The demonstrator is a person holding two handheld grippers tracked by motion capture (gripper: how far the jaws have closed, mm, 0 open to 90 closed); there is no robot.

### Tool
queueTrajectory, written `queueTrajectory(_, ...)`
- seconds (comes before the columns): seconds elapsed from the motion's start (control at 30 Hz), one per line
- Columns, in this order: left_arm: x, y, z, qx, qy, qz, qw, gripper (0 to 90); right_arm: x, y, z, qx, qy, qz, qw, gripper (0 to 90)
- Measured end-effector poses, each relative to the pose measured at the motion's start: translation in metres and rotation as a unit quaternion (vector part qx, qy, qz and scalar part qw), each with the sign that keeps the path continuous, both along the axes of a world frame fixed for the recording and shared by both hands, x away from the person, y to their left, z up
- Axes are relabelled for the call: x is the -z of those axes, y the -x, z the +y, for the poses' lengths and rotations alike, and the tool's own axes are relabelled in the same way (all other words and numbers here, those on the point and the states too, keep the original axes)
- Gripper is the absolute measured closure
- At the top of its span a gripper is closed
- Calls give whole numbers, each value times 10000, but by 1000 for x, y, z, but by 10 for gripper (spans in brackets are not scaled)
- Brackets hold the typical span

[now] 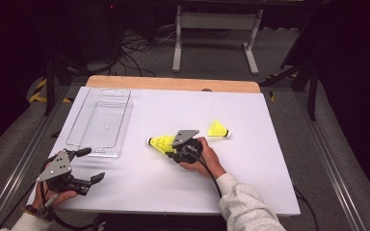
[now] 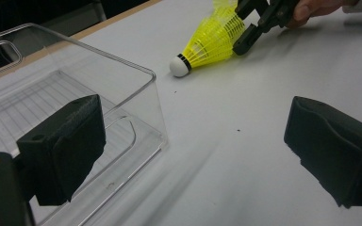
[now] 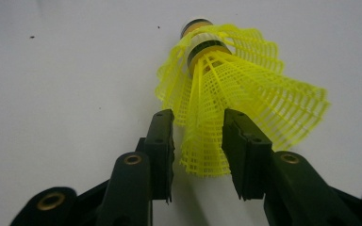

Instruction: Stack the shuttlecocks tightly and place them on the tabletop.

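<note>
Right hand-held gripper part open, jaws astride stacked yellow shuttlecocks' skirt rim on white surface, pads apparently not pressing, left hand-held gripper wide open, empty

Shuttlecocks lie right of tray (well apart).

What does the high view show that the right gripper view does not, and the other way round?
High view, not the other: the clear tray, a separate yellow shuttlecock, the open left gripper. Right gripper view, not the other: the yellow stack is two nested shuttlecocks, its skirt between parted jaws. Both: the yellow stack, the right gripper, the white table.
</note>
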State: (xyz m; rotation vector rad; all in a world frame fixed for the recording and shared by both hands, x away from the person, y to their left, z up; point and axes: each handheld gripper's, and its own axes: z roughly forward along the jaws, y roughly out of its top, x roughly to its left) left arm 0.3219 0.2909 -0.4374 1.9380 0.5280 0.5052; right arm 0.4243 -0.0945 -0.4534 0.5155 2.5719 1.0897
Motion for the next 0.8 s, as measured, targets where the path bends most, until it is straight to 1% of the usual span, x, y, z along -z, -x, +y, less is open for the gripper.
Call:
queueTrajectory(0.1,-1,0,0,20,6,-16,10000,67,-3,1,-2,30,-60,-21,10000,621)
queueTrajectory(0.2,-1,-1,0,39,29,-32,10000,67,-4,3,-2,32,-43,-56,10000,607)
queueTrajectory(0.27,0,-2,0,88,-15,-20,10000,67,-5,5,-3,36,-22,-82,10000,587)
queueTrajectory(0.4,0,-1,0,110,-18,-23,9999,66,-10,6,-5,68,-85,-155,9998,561)
queueTrajectory(0.5,0,-1,0,101,5,-38,9999,66,-12,7,-7,94,-135,-169,9997,542)
queueTrajectory(0.63,0,-2,-2,119,-20,-32,9999,66,-15,10,-9,97,-179,-197,9996,520)
queueTrajectory(0.7,0,-3,-4,151,-52,-35,9999,66,-17,11,-11,73,-179,-231,9995,514)
queueTrajectory(0.73,-1,-3,-4,143,-40,-33,9999,66,-19,13,-11,114,-184,-270,9994,512)
queueTrajectory(0.8,0,-3,-5,147,-11,-4,9999,67,-23,16,-13,96,-236,-322,9992,504)
